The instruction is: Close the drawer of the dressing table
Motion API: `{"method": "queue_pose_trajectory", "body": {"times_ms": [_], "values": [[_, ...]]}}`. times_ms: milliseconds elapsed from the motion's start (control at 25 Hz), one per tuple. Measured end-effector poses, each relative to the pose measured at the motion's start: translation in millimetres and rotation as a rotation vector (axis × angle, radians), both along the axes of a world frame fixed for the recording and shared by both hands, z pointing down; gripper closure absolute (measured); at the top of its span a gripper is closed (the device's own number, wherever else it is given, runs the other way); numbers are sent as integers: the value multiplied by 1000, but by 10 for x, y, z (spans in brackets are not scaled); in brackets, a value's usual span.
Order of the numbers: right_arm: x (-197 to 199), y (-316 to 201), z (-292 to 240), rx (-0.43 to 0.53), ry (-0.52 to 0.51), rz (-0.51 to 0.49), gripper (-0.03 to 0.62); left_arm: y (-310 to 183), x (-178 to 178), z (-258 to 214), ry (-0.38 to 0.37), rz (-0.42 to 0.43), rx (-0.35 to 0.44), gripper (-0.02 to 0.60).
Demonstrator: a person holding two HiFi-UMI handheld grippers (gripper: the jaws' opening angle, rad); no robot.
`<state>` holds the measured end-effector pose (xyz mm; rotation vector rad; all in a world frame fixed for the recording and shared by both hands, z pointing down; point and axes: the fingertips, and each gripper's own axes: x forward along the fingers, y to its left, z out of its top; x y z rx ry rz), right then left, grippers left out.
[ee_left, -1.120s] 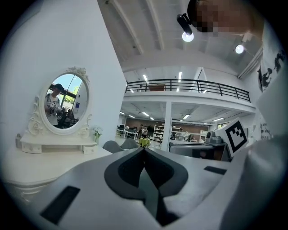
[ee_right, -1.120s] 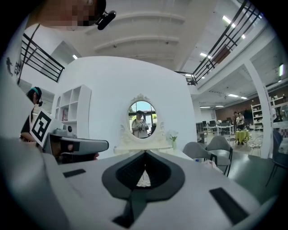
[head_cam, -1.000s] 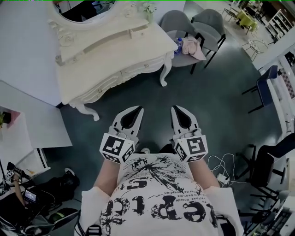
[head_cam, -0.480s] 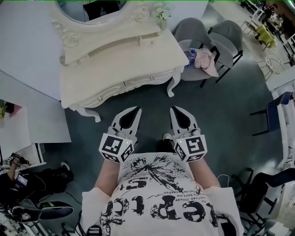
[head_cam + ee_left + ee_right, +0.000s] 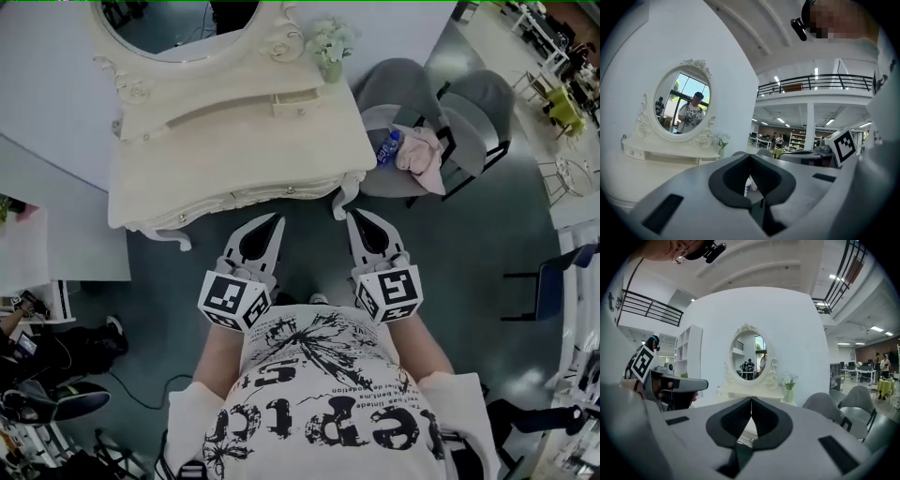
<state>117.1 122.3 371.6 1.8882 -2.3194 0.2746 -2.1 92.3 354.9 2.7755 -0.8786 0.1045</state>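
approach stage, closing not begun: small drawer (image 5: 298, 101), apparently pulled out, on raised shelf near back right corner of dressing table (image 5: 187, 173), beside flower vase (image 5: 330, 56); long axis parallel to front edge, face toward it. left gripper (image 5: 278, 219) and right gripper (image 5: 352, 215) short of front edge, tips pressed together, empty; reach and push-in left

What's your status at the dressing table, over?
Left gripper shut, empty. Right gripper shut, empty. Small upper drawer sticks out, untouched. Nothing in the way.
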Motion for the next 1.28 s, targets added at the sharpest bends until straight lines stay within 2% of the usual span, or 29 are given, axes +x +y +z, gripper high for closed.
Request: {"method": "queue_pose_trajectory", "body": {"times_ms": [160,360,560,880,1280], "values": [[182,-308,127,-28,-30,-19,577,-228,106,105,-32,-30,-19,561],[206,-857,206,-47,-26,-46,577,-767,96,170,-30,-72,-39,561],[186,-1537,220,-49,-11,-27,577,-1494,108,197,-1,-53,-50,561],[187,-2615,191,-37,-13,47,577,-2662,51,36,37,-16,-13,561],[307,-3232,630,-116,-17,44,577,-3178,-87,325,12,-101,-46,561]]}}
